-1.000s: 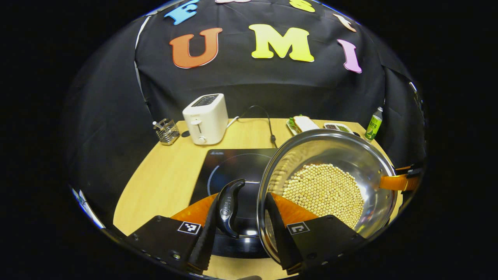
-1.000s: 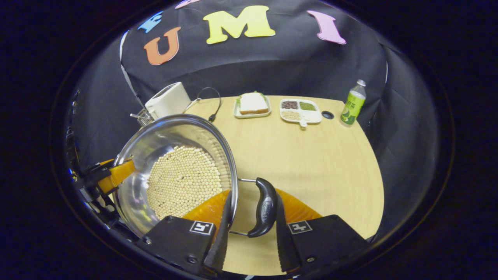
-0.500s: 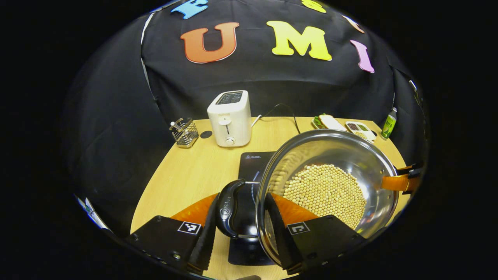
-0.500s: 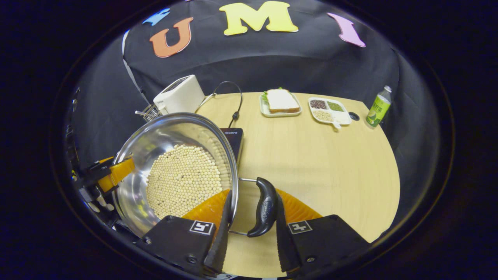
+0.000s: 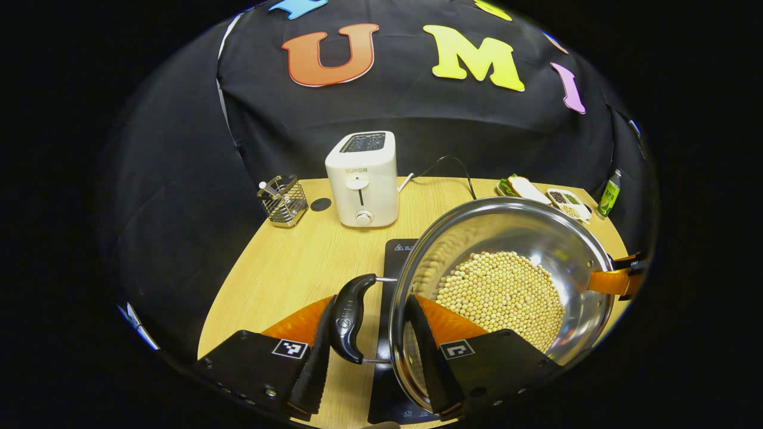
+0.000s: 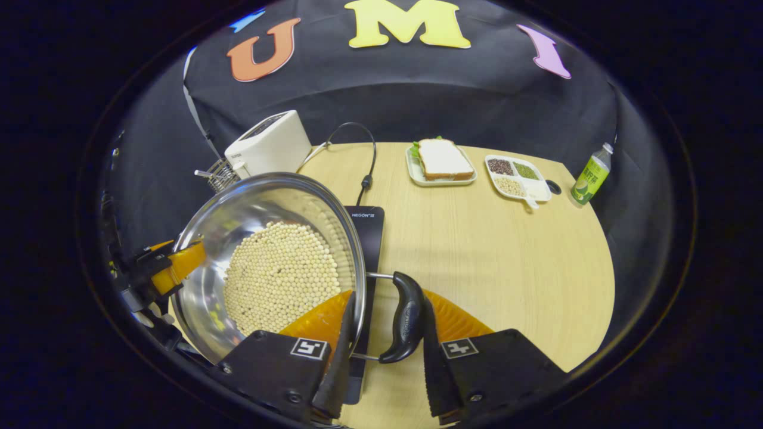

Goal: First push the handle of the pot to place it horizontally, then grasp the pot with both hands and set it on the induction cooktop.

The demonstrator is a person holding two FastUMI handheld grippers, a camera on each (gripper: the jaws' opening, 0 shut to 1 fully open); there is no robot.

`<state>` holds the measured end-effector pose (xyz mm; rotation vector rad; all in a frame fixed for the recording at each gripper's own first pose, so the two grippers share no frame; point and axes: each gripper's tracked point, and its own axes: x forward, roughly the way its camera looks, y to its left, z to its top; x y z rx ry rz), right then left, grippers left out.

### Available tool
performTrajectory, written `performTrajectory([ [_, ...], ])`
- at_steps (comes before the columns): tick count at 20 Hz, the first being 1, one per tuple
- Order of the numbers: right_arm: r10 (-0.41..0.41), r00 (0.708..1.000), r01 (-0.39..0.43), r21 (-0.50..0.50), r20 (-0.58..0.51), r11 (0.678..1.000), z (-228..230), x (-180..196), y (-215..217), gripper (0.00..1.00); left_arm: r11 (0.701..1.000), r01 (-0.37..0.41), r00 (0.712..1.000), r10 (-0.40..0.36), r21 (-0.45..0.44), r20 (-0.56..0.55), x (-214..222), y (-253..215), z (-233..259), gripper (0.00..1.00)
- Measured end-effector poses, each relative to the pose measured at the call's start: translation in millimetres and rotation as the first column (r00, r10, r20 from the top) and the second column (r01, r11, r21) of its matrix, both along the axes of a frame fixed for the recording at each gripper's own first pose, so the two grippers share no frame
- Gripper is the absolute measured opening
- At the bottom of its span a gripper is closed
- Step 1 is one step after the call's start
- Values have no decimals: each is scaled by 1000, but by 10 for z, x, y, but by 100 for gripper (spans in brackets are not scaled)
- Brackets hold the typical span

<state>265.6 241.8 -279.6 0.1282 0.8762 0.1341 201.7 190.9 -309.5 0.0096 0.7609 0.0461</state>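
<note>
Counting one pot (image 5: pixel 506 286) of pale beans (image 5: pixel 498 295), two black side handles, one cooktop (image 6: pixel 365 238), one toaster (image 5: pixel 362 177), one wire basket (image 5: pixel 281 199), one sandwich plate (image 6: pixel 440 162), one divided dish (image 6: pixel 517 176), one bottle (image 6: pixel 590 174). The left gripper (image 5: pixel 369 351) is clamping the pot's left handle (image 5: pixel 349 316) and rim between narrowed fingers. The right gripper (image 6: pixel 384 351) is pinching the right handle (image 6: pixel 407 316) and rim likewise. The pot is hanging between both grippers, over the cooktop's near part; contact with the glass cannot be told. The table (image 6: pixel 506 262) is lying beneath.
</note>
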Motion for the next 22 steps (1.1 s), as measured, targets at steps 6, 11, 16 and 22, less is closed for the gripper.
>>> performTrajectory([
  [6,-14,999,14,8,-36,1000,-203,61,-38,53,1000,-1,1000,2,17,-21,31,-43,-141,66],
  [11,-12,1000,12,-8,-7,1000,-181,69,-23,54,1000,18,1000,-18,20,-15,41,-42,-246,67],
  [16,-33,999,34,-25,36,999,-196,45,-30,56,999,31,999,-32,34,14,69,-35,-235,78],
  [22,-38,999,39,-25,37,999,-203,60,-33,58,999,32,999,-32,37,13,78,-29,-241,70],
])
